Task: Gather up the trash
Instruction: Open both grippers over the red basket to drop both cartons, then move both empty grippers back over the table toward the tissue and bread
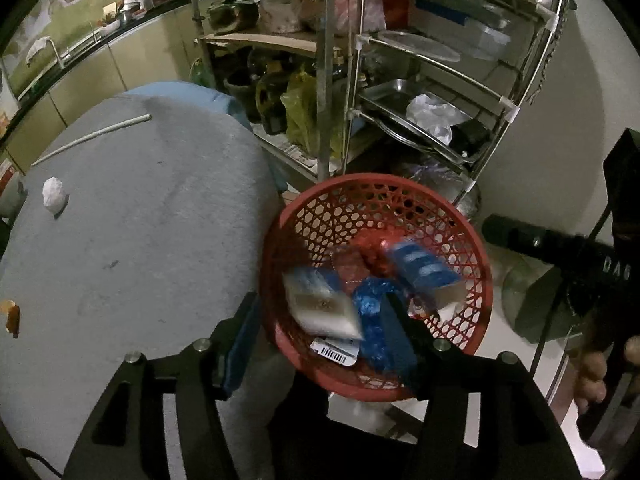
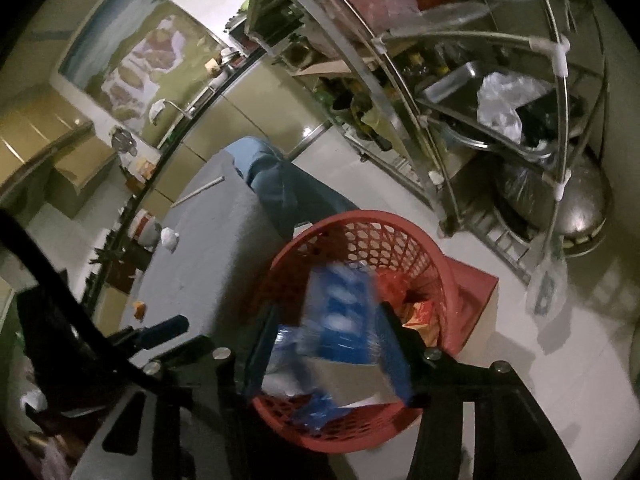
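Red basket (image 1: 400,188) on the floor beside the grey table (image 1: 140,220) already holds several wrappers; a blue-and-white packet (image 2: 340,312), blurred, sits between the right gripper (image 2: 328,344) jaws over the basket, jaws parted, packet apparently released; left gripper (image 1: 320,320) open, empty, over the near rim. Left on the table: crumpled paper ball (image 1: 53,194), white straw (image 1: 92,136), orange scrap (image 1: 12,316); roughly halfway.
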A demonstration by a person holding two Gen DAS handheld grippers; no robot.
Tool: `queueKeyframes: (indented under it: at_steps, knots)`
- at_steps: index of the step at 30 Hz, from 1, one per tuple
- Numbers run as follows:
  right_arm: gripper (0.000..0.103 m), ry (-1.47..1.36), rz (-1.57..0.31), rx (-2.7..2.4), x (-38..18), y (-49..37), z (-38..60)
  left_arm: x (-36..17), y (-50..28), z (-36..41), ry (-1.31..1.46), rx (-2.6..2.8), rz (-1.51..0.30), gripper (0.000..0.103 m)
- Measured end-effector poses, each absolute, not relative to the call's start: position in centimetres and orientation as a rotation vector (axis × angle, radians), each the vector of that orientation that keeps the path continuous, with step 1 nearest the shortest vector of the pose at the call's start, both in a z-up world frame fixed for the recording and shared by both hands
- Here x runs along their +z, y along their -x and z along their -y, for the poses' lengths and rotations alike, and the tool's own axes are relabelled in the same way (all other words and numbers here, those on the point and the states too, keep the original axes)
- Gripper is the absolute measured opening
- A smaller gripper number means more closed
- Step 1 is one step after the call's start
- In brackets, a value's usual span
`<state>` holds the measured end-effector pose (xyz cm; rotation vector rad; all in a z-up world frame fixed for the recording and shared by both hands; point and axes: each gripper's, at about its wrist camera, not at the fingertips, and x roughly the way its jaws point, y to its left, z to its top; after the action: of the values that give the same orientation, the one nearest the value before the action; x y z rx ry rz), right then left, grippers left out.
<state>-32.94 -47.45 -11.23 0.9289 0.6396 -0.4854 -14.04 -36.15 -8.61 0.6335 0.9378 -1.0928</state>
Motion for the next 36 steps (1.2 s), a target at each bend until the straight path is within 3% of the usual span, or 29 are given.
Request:
queueKeyframes:
  at_steps: [17, 36]
  knots:
    - [0.059, -0.863, -0.624, -0.433, -9.4, 30.9, 45.6, -7.4, 9.6, 26.6, -0.635, -0.792, -0.853, 0.065]
    - [0.059, -0.751, -0.699, -0.307, -7.9, 24.4, 40.3, -8.1, -1.1, 11.8, -0.392, -0.315, -0.962, 0.066]
